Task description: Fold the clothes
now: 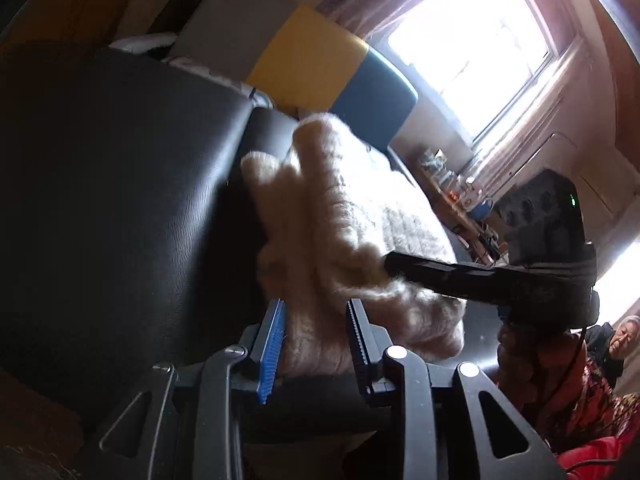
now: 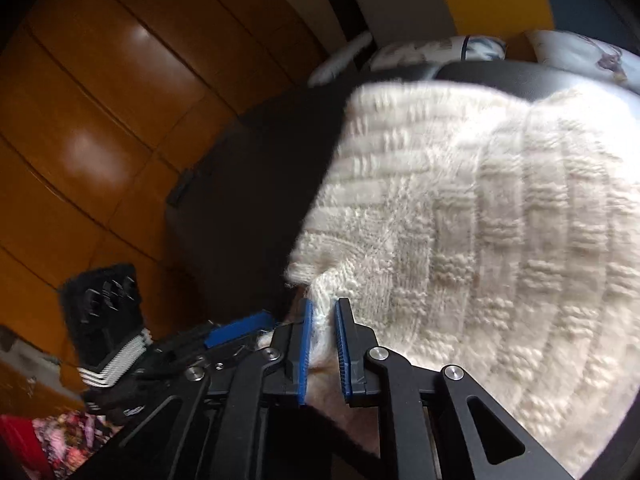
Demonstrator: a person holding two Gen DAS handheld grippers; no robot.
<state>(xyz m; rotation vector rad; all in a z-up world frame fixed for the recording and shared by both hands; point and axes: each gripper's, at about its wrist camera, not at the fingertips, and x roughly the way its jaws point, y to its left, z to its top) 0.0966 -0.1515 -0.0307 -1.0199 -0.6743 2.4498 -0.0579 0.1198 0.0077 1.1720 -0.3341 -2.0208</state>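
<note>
Gripping the cream knitted sweater (image 2: 460,216) with both tools, I have it spread over the black leather seat (image 1: 120,184). My right gripper (image 2: 322,344) has its blue-padded fingers (image 2: 305,344) pinched on a narrow fold at the sweater's near edge, wool filling the slim gap between them. My left gripper (image 1: 312,344) stands wider, with a thick fuzzy bunch of the same sweater (image 1: 332,248) sitting between its fingers (image 1: 272,344); the wool seems to touch both pads, though the blur keeps me from being sure how firmly it is clamped. In the left wrist view the right gripper (image 1: 404,264) reaches in from the right, its tip buried in the knit. In the right wrist view the left gripper (image 2: 240,330) shows just to the left, near the same edge. Behind the seat lie patterned pillows (image 2: 440,50), a yellow and blue headboard (image 1: 320,60), and a bright window (image 1: 472,48). Brown wooden panels (image 2: 100,100) fill the left side.
</note>
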